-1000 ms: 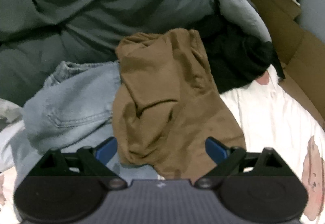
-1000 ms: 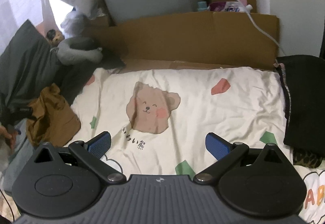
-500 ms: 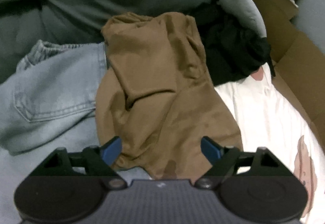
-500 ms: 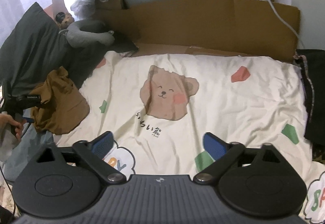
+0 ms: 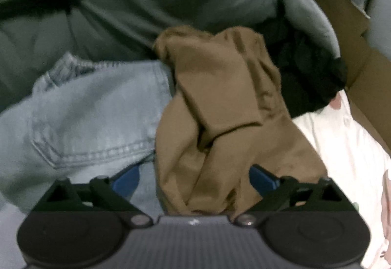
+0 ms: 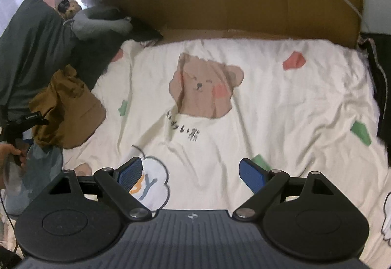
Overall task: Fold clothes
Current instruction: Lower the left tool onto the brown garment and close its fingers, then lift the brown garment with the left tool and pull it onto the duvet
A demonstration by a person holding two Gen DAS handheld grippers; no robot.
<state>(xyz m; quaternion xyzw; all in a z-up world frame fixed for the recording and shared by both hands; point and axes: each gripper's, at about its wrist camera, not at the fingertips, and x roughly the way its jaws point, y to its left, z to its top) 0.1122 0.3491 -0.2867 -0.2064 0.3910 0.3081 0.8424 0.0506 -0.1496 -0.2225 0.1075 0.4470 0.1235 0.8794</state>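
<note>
A crumpled brown garment [image 5: 220, 112] lies on the bed beside light blue jeans [image 5: 92, 117]. My left gripper [image 5: 194, 182] is open, its blue pads on either side of the garment's near edge, which reaches between the jaws. The brown garment also shows at the left of the right wrist view [image 6: 66, 108], with the left gripper [image 6: 22, 122] and a hand behind it. My right gripper [image 6: 191, 175] is open and empty above the cream bear-print sheet [image 6: 281, 108].
A dark green pillow [image 5: 122, 0], a grey neck pillow [image 5: 308, 22] and a black garment [image 5: 310, 78] lie behind the brown one. Brown cardboard [image 6: 244, 5] lines the bed's far side. A black cloth [image 6: 383, 88] lies at the right edge.
My left gripper has moved forward onto the brown garment, whose edge now lies between its jaws. My right gripper has drifted left and lower over the sheet, still open.
</note>
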